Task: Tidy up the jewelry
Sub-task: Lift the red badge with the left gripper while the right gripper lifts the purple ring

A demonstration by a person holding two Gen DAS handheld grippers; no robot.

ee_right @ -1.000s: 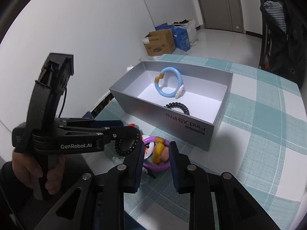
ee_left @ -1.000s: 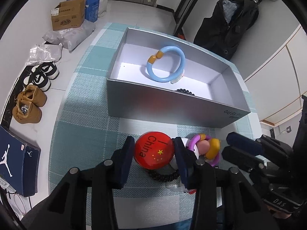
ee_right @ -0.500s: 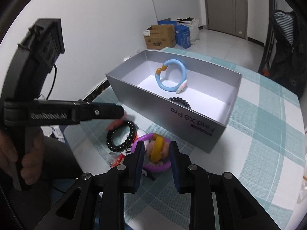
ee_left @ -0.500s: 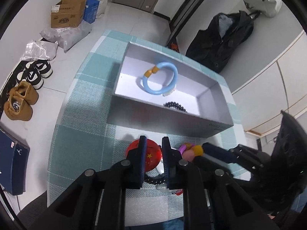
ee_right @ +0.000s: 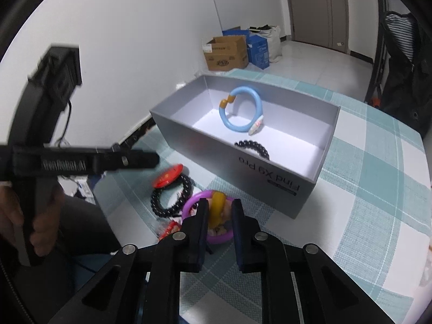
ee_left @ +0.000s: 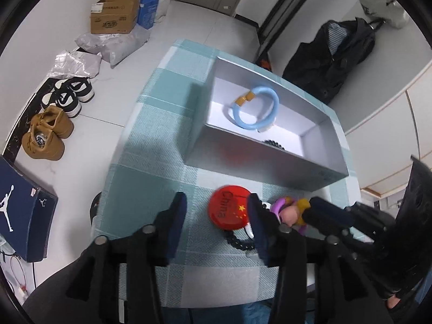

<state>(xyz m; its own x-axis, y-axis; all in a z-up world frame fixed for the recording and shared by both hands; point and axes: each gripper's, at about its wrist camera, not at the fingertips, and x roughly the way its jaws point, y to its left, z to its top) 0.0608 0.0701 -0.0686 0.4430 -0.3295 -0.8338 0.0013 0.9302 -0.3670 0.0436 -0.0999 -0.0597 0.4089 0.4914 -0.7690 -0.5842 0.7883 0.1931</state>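
The table (ee_left: 151,162), under its teal and white checked cloth, is carrying the grey box (ee_right: 270,172) at its far part, open side up, and the loose pieces in front of it. Inside the box the blue bracelet (ee_right: 244,112) is leaning against the far wall and a black beaded bracelet (ee_right: 253,147) is lying near the front wall. My left gripper (ee_left: 216,225) is hanging just over the cloth near the table's close edge; its jaws have just been opening and are now standing spread, gripping nothing, with the red badge (ee_left: 229,208) lying flat between them, close to the right-hand jaw. Beside the badge a second black bead bracelet (ee_right: 172,198) is resting on the cloth, partly tucked under it. My right gripper (ee_right: 220,216) is sitting low over the purple ring bracelet (ee_right: 199,202) with its yellow and pink charm (ee_right: 217,208); its jaws have just been closing and are now pinching that charm from both sides. A hand (ee_right: 16,216) is holding the left handle.
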